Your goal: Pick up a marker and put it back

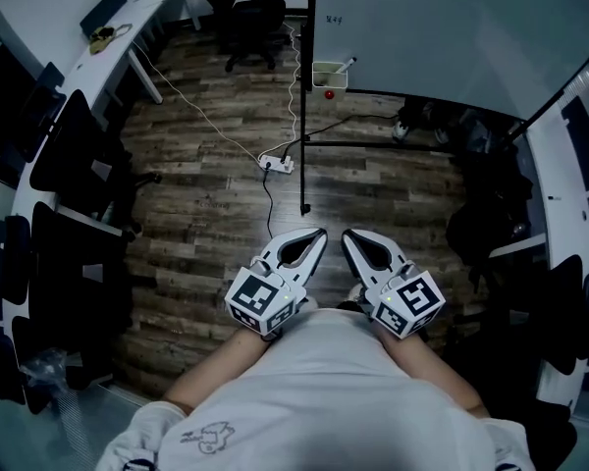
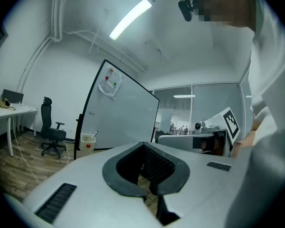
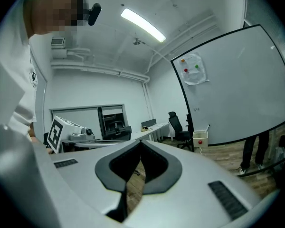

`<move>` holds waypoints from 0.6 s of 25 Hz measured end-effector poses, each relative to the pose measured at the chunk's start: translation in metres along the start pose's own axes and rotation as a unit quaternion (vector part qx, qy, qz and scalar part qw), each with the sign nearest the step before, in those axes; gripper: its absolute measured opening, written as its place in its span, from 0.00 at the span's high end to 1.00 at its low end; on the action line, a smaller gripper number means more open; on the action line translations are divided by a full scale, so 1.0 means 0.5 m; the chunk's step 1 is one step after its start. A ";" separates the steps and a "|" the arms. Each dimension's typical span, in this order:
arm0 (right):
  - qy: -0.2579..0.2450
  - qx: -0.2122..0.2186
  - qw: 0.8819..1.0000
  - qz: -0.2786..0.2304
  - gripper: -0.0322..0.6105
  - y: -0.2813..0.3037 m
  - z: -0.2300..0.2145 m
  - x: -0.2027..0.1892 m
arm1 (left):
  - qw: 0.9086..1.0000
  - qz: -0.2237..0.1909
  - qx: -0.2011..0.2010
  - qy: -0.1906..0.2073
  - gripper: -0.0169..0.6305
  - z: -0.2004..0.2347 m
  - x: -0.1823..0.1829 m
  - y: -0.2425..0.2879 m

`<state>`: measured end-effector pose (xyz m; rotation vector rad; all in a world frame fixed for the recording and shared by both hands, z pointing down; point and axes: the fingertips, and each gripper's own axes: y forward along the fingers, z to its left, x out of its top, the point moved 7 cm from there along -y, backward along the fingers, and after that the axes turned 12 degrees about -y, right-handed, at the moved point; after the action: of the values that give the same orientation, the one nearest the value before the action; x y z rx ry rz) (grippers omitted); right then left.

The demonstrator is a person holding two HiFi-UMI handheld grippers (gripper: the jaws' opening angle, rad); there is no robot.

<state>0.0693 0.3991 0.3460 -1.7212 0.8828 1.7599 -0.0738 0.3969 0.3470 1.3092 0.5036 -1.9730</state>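
Observation:
A marker [image 1: 343, 65] stands tilted in a small pale box [image 1: 329, 75] hung on the whiteboard [image 1: 452, 27] stand, with a red round thing [image 1: 328, 94] just below it. Both grippers are held close to my body, far from the box. My left gripper [image 1: 320, 233] and right gripper [image 1: 348, 235] lie side by side, each shut with nothing between its jaws. The left gripper view shows the box [image 2: 87, 140] and marker [image 2: 95, 134] beyond its shut tips [image 2: 143, 144]. In the right gripper view the box [image 3: 200, 138] sits past the closed tips [image 3: 141, 141].
A black office chair [image 1: 250, 18] stands on the wooden floor [image 1: 206, 194] at the back. A power strip [image 1: 278, 163] and cables lie between me and the whiteboard. A white desk [image 1: 108, 47] runs along the left. A person's legs [image 3: 254, 153] stand by the whiteboard.

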 end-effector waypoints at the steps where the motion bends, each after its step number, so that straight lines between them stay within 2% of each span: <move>1: -0.001 0.006 1.000 0.001 0.93 0.012 0.003 0.002 | 1.000 -0.001 0.003 -0.002 0.97 0.008 0.002 -0.005; 7: 0.007 0.027 1.000 0.007 0.93 0.064 -0.001 0.003 | 1.000 -0.010 0.028 -0.007 0.97 0.050 0.016 -0.019; 15: -0.007 0.063 0.998 -0.009 0.93 0.131 -0.055 0.022 | 0.998 -0.016 0.057 -0.001 0.97 0.097 0.039 0.017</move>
<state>0.0376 0.3347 0.3417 -1.6291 0.9480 1.6648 -0.1032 0.3529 0.3500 1.3765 0.4189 -2.0544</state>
